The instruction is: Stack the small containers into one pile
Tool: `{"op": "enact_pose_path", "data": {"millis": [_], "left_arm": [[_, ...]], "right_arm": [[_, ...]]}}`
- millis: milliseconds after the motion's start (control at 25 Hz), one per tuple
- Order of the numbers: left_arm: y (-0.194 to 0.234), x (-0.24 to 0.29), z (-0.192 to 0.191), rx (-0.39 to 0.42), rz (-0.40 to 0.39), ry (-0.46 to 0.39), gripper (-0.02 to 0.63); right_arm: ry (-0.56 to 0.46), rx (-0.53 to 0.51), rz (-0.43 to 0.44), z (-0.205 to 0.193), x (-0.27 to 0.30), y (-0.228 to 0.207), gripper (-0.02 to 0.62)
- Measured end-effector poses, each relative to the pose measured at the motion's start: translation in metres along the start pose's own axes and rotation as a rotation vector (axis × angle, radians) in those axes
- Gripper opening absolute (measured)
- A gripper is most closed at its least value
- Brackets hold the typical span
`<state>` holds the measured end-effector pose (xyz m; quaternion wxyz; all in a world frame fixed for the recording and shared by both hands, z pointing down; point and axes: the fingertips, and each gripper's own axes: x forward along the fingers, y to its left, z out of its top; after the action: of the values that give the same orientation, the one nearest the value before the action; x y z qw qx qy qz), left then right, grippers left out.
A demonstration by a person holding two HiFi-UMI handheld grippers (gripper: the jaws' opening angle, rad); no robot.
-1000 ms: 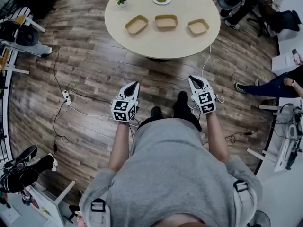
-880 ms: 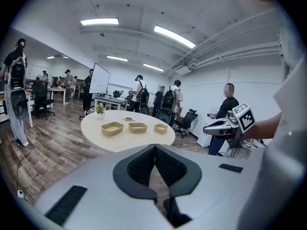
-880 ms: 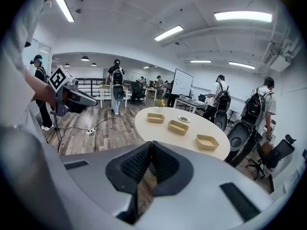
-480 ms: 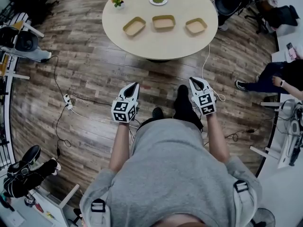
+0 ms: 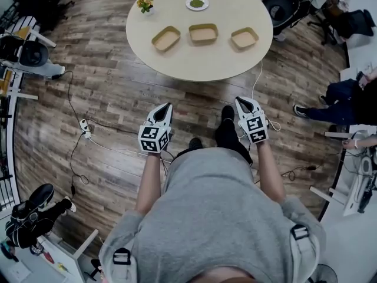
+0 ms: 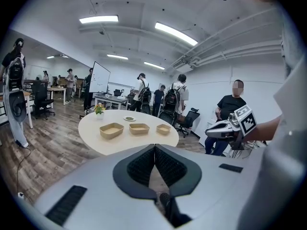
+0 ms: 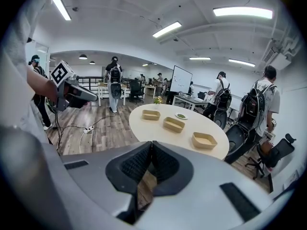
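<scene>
Shallow tan rectangular containers are sitting apart on the round beige tabletop; I'm holding the left gripper and right gripper well short of it, fingers closed on nothing, likely because nothing's reachable yet

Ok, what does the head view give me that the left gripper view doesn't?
Head view only: the power strip and cables on the floor, plus the left gripper and right gripper from above, short of the table. Left gripper view only: the whiteboard, ceiling lights, standing people, and its own jaws shut on nothing. Both: that round table with three containers apart in a row, a small plate and flowers.
</scene>
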<state>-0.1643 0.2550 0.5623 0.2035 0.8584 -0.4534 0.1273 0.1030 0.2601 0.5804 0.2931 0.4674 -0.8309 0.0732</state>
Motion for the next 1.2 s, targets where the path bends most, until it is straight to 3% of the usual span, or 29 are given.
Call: {"op": "enact_pose_path", "data": {"millis": [640, 1200], "left_arm": [[-0.008, 0.079, 0.028, -0.009, -0.004, 0.051, 0.02], [-0.035, 0.162, 0.072, -0.018, 0.067, 0.04, 0.02]], "right_arm": [[0.029, 0.041, 0.021, -0.005, 0.038, -0.074, 0.006], [0.035, -0.007, 0.107, 0.0, 0.07, -0.171, 0.006]]}}
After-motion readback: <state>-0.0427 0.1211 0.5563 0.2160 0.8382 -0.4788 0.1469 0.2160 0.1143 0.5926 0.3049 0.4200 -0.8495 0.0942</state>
